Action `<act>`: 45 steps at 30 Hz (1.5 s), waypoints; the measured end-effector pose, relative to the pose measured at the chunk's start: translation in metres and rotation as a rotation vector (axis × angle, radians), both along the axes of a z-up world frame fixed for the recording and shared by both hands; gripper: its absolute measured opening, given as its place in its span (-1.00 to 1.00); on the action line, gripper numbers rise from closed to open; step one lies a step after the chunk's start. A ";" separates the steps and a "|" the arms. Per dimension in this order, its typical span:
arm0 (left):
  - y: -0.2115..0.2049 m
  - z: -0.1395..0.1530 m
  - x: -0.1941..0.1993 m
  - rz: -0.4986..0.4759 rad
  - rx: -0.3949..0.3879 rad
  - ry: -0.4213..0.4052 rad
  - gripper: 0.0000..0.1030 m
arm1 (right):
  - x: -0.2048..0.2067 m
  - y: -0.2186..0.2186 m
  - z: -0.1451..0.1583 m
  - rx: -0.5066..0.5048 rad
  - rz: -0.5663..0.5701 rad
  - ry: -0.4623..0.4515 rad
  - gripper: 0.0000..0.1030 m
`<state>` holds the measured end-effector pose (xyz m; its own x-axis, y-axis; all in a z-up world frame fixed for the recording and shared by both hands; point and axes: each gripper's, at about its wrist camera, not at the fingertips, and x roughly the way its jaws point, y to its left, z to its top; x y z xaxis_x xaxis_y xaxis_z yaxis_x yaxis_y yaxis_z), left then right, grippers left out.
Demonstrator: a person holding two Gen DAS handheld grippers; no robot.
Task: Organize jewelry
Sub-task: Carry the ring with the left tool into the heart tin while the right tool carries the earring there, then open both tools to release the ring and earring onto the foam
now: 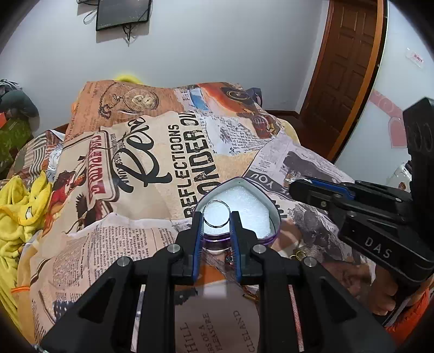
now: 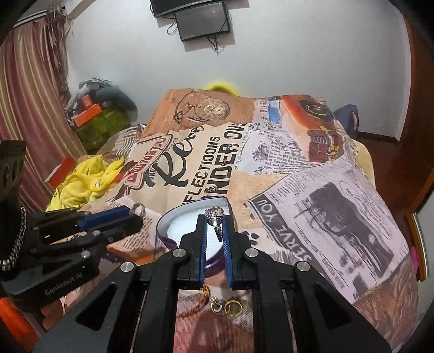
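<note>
left gripper [image 1: 216,217]: narrow, clamped on hoop ring [image 1: 216,214], over box [image 1: 274,207] foam | right gripper [image 2: 215,220]: nearly shut on stone ring [image 2: 215,216], above box far rim, probably for dropping in | loose rings [image 2: 229,305]: on bed near box, unsorted

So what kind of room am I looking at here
Most likely a bedroom in a home. A bed covered by a newspaper-print bedspread fills the view, a striped curtain hangs on one side, and a wooden door and a wall-mounted screen stand behind.
</note>
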<state>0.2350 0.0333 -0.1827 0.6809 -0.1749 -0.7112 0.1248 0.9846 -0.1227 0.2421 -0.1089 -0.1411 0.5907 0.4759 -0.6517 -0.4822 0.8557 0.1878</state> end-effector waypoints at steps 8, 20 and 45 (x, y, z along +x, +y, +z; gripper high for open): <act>0.001 -0.015 0.017 -0.020 -0.009 0.049 -0.65 | 0.015 0.012 -0.012 -0.007 0.031 0.050 -0.80; 0.001 -0.026 0.030 -0.049 -0.024 0.090 -0.65 | 0.030 0.022 -0.029 -0.030 0.071 0.122 -0.80; 0.005 0.000 0.000 -0.008 -0.011 0.035 -0.64 | 0.007 0.013 -0.009 -0.061 0.058 0.065 -0.42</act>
